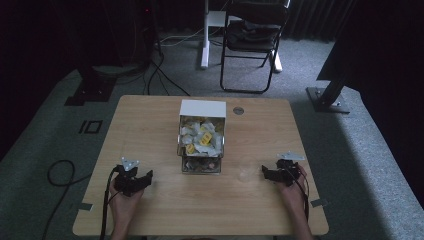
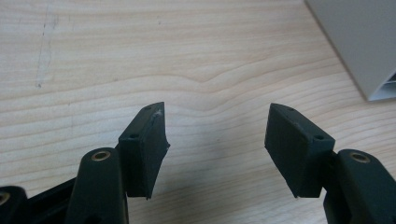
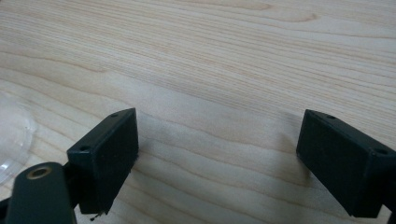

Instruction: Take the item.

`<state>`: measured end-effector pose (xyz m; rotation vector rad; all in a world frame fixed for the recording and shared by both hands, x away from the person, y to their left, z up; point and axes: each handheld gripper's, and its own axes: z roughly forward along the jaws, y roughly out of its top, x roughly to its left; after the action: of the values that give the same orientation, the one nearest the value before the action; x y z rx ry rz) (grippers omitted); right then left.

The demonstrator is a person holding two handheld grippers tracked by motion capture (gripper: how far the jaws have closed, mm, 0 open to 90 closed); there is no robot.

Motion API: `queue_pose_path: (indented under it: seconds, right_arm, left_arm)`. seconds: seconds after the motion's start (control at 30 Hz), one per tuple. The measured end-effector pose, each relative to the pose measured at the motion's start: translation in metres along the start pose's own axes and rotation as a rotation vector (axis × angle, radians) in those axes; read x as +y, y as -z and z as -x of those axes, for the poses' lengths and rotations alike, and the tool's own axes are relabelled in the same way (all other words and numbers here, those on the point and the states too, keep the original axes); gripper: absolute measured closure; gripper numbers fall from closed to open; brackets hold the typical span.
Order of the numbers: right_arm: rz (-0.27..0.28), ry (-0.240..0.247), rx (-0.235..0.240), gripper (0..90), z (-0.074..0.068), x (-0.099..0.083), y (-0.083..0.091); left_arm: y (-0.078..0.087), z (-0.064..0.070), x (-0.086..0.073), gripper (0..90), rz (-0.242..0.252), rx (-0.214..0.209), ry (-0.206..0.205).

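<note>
A white box with a clear-walled bin (image 1: 201, 137) stands at the middle of the wooden table (image 1: 150, 125), filled with several white and yellow packets (image 1: 200, 136). My left gripper (image 1: 148, 176) rests near the front left of the table, open, with bare wood between its pads (image 2: 144, 147). A corner of the white box (image 2: 359, 42) shows at the upper right of the left gripper view. My right gripper (image 1: 263, 172) lies at the front right, open and empty above the wood. A clear plastic cup (image 1: 246, 172) sits just left of the right gripper, and the clear cup's rim (image 3: 14, 135) shows in the right gripper view.
A small round metal grommet (image 1: 238, 111) is set in the table right of the box. A black folding chair (image 1: 252, 40) and a white desk leg (image 1: 205, 35) stand on the carpet beyond the table. Cables run over the floor at the left.
</note>
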<state>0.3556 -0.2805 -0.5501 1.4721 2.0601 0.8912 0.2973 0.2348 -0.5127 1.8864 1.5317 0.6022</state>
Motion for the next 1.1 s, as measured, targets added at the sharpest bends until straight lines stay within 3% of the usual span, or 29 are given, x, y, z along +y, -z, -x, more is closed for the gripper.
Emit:
queue_pose_path:
  seconds: [1.1]
  right_arm:
    - [0.000,0.000,0.000,12.5,0.000,0.000,0.000]
  left_arm:
    - [0.023,0.026,0.013,40.3,0.072,-0.096,-0.054]
